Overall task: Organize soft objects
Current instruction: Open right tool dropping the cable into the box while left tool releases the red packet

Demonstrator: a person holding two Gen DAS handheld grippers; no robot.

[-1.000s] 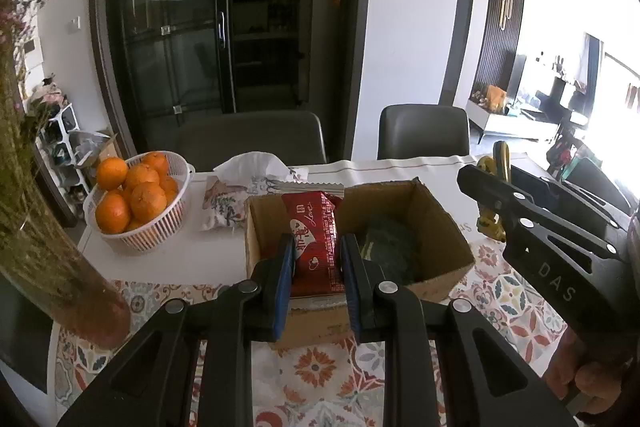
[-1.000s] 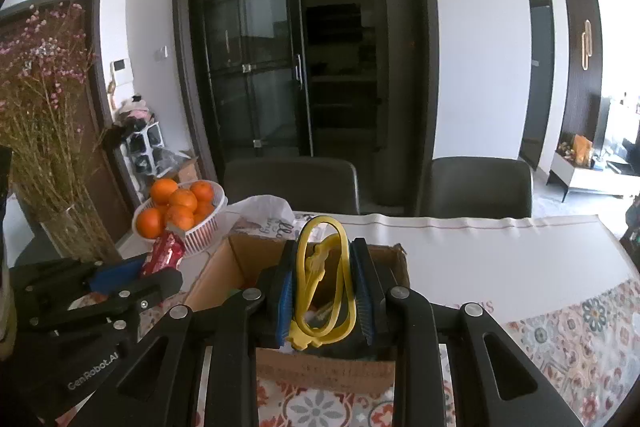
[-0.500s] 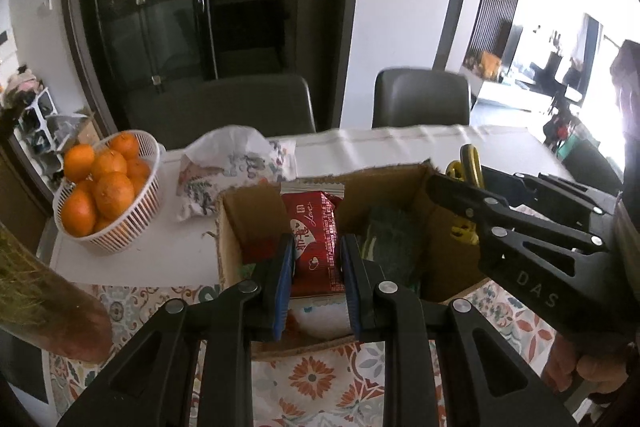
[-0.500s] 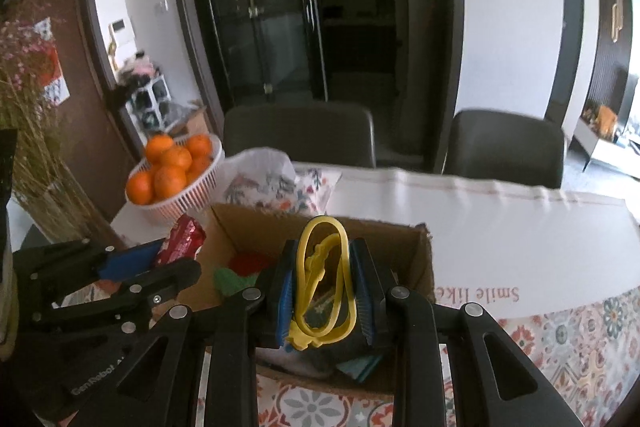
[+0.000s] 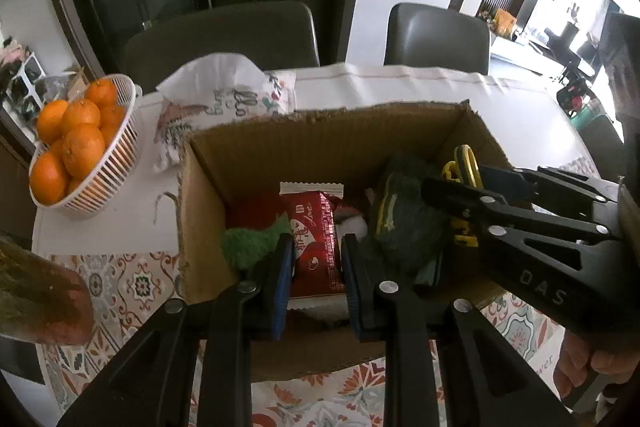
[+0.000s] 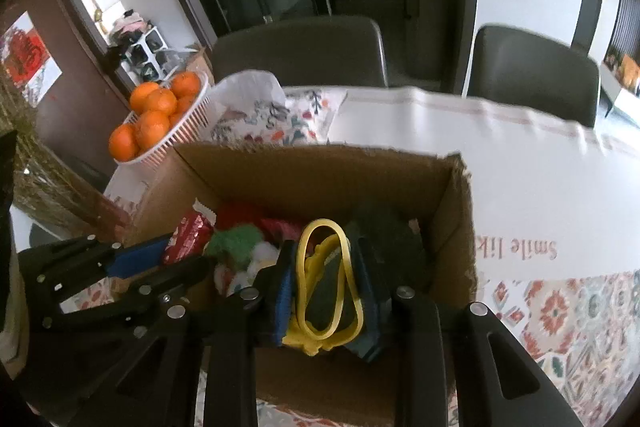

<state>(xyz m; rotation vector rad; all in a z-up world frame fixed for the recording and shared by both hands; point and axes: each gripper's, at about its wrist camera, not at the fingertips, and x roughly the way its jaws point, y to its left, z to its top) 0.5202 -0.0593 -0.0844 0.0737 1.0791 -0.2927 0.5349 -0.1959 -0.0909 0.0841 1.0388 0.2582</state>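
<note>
Box contents jumbled; red packet's lower end hidden.

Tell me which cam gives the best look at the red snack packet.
Left wrist. The red snack packet sits dead centre between the left gripper pads, label facing the lens, over the open cardboard box. The right wrist view shows only a crumpled red sliver at that gripper's tip, side-on.

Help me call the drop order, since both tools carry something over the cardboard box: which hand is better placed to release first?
Probably the right. The right tool sits low inside the cardboard box, its jaws opening around the yellow loop. The left tool is clamped shut on the red snack packet over the near side.
</note>
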